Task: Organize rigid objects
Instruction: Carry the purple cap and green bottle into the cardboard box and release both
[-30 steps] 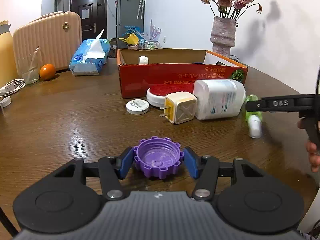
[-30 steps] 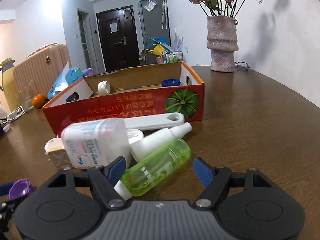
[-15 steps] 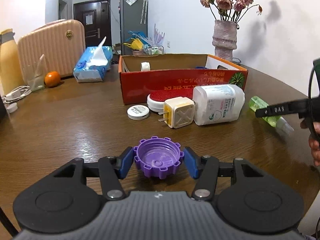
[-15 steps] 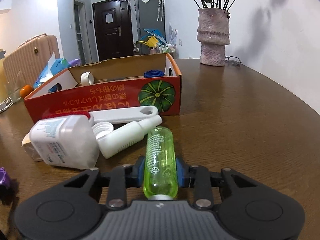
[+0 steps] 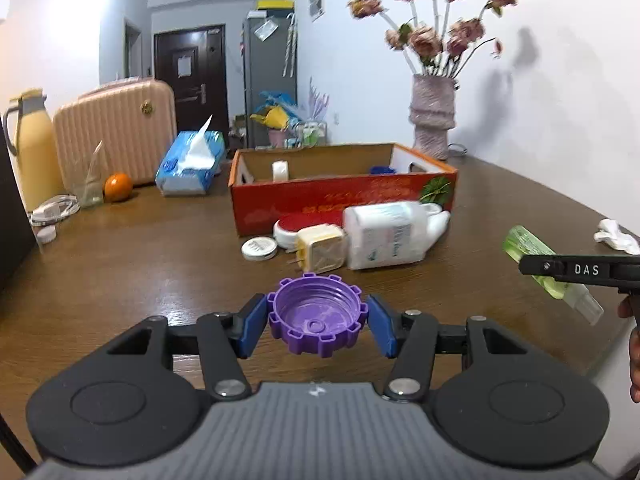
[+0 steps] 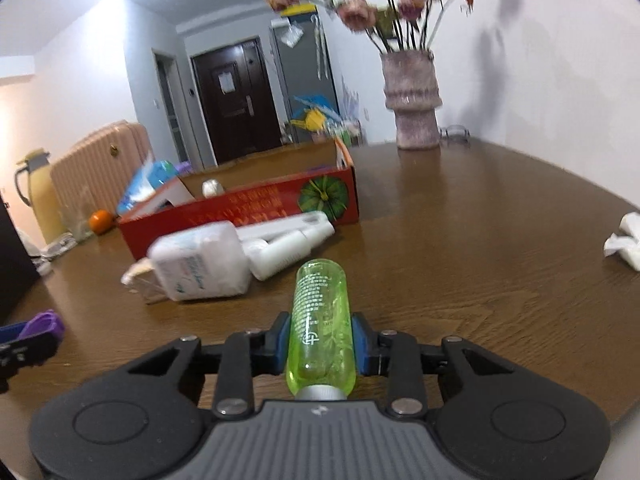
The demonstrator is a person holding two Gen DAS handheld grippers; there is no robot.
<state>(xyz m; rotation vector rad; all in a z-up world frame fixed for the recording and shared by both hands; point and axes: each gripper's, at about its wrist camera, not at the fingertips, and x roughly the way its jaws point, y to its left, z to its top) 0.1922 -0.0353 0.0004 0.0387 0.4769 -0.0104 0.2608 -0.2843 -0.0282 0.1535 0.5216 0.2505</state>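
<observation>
My left gripper (image 5: 317, 326) is shut on a purple toothed cap (image 5: 317, 320), held above the wooden table (image 5: 140, 264). My right gripper (image 6: 320, 344) is shut on a green transparent bottle (image 6: 320, 320), lifted off the table; the bottle also shows at the right in the left wrist view (image 5: 532, 252). The red cardboard box (image 5: 344, 196) stands ahead, open at the top, with a white roll (image 5: 279, 169) and a blue item (image 5: 382, 169) inside. In front of it lie a white bottle (image 5: 384, 236), a plug adapter (image 5: 320, 250), a round white tin (image 5: 259, 249) and a red-topped disc (image 5: 294, 226).
A vase of dried roses (image 5: 432, 120) stands behind the box. A tissue pack (image 5: 190, 164), an orange (image 5: 118, 187), a suitcase (image 5: 116, 136) and a yellow thermos (image 5: 34, 148) are at the far left. A crumpled white tissue (image 6: 626, 240) lies at the right edge.
My right gripper closed on the green bottle and lifted it off the table. Both grippers have risen. The left gripper still holds the purple cap.
</observation>
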